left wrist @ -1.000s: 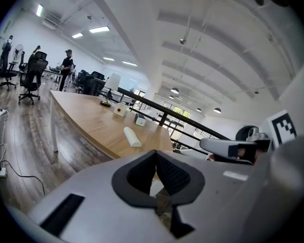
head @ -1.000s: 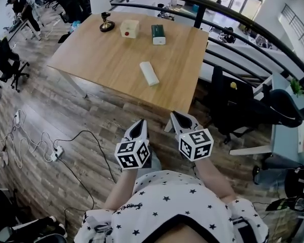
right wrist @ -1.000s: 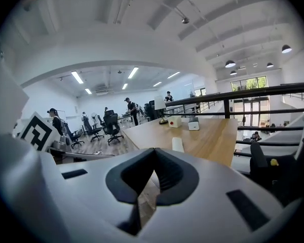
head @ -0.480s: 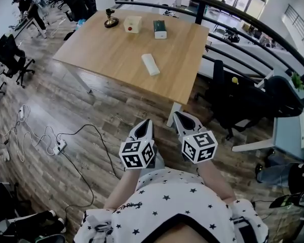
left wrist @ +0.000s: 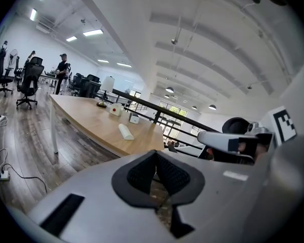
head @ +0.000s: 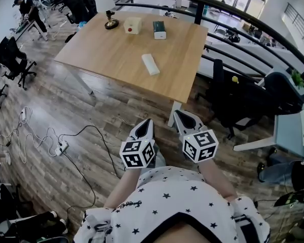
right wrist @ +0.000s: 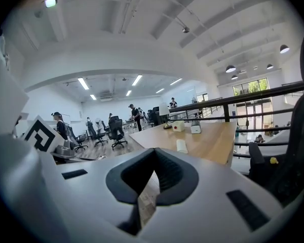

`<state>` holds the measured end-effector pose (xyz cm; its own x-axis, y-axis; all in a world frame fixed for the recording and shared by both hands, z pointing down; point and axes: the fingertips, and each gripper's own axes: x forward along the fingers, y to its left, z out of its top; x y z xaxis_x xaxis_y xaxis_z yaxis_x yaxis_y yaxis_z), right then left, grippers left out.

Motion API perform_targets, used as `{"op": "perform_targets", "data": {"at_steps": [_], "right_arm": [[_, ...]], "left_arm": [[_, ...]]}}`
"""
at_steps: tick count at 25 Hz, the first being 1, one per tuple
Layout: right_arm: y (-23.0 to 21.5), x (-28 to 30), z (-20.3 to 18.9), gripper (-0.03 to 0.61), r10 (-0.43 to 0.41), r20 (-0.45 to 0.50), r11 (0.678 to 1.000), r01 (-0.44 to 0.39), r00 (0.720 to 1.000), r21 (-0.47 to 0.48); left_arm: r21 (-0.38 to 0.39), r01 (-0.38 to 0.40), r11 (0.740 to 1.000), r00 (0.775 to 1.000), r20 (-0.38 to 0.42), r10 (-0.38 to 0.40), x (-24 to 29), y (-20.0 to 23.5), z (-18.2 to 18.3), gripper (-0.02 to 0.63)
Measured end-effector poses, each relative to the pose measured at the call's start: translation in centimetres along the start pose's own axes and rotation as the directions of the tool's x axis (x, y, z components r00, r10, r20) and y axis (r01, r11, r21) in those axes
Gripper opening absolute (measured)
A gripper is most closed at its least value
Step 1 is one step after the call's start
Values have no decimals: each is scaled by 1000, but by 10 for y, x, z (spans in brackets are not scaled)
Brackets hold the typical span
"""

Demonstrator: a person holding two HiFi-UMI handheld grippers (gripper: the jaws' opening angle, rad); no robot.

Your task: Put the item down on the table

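A white oblong item (head: 150, 64) lies flat on the wooden table (head: 111, 54), near its right half; it also shows in the left gripper view (left wrist: 125, 131) and the right gripper view (right wrist: 182, 146). My left gripper (head: 145, 124) and right gripper (head: 180, 117) are held side by side over the floor, short of the table's near edge and close to my body. Both are shut with nothing between the pads. In the left gripper view (left wrist: 156, 155) and the right gripper view (right wrist: 154, 155) the jaws meet, with only a thin slit left.
At the table's far edge stand a cream box with a red dot (head: 131, 25), a green and white box (head: 159, 30) and a small black stand (head: 111, 22). Black office chairs (head: 233, 103) stand right of the table, before a dark railing (head: 243, 15). Cables and a power strip (head: 58, 148) lie on the floor at left.
The table has shifted slightly up and right in the head view. Both grippers sit a little lower in the frame, still shut and side by side.
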<state>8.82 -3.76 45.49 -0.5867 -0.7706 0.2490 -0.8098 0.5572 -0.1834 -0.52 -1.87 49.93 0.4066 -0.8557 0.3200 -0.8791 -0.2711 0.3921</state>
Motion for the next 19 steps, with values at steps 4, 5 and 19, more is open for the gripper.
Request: {"op": "perform_targets", "data": {"at_steps": [4,5,19], "right_arm": [[1,0,4,-6,15,15,1000,-15,1000,-3],[2,0,5,-6,17,16,1000,-17,1000,-4],[7,7,11,-6,23,25,1000,-23,999,7]], "left_arm": [[3,0,1000,1000,1,0,2,-1,2,12],[3,0,1000,1000,0,0,2,-1,2,12],[-5,0,1000,1000,-5,0,1,6,7,12]]}}
